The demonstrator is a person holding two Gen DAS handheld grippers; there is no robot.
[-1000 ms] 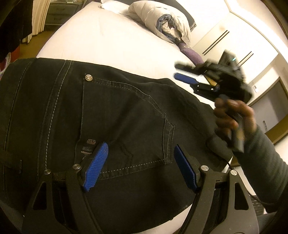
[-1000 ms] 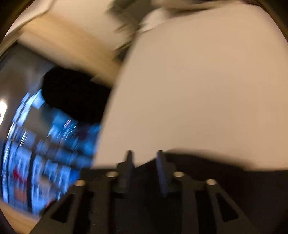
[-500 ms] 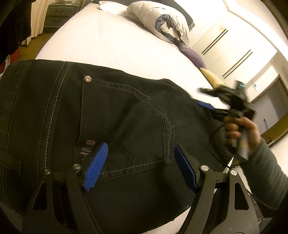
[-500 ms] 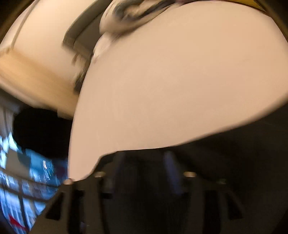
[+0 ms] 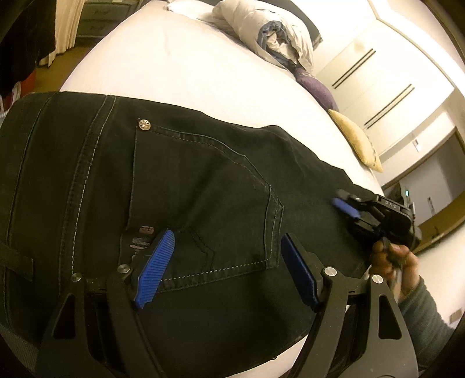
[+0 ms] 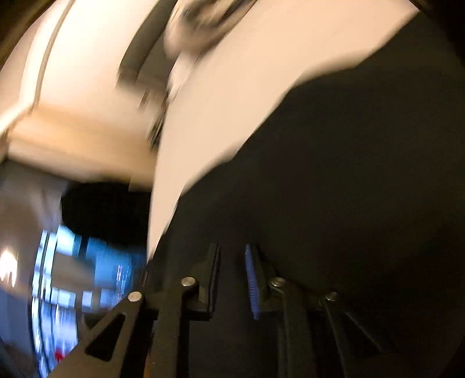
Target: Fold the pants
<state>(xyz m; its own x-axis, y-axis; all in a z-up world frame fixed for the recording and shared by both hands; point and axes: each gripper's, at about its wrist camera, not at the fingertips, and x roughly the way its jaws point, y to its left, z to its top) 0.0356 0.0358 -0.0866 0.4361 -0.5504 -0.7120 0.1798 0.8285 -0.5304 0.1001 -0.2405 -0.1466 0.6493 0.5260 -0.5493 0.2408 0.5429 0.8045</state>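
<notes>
Black jeans (image 5: 189, 189) lie flat on a white bed (image 5: 180, 64), back pocket up, waistband to the left. My left gripper (image 5: 226, 261) is open, hovering over the pocket's lower edge with nothing between its blue pads. My right gripper (image 5: 345, 208) shows in the left wrist view, low over the leg fabric at the right. In the blurred right wrist view the right gripper (image 6: 231, 276) has its fingers a narrow gap apart over the black jeans (image 6: 348, 189); no cloth is seen between them.
A rolled white duvet (image 5: 267, 32), a purple pillow (image 5: 316, 87) and a yellow pillow (image 5: 354, 139) lie along the bed's far side. Drawers (image 5: 98, 17) and dark clothes (image 5: 26, 43) stand at the far left. The bed edge runs near the jeans.
My right gripper has come down from above the bed to just over the jeans leg at the right. My left gripper has stayed open over the pocket.
</notes>
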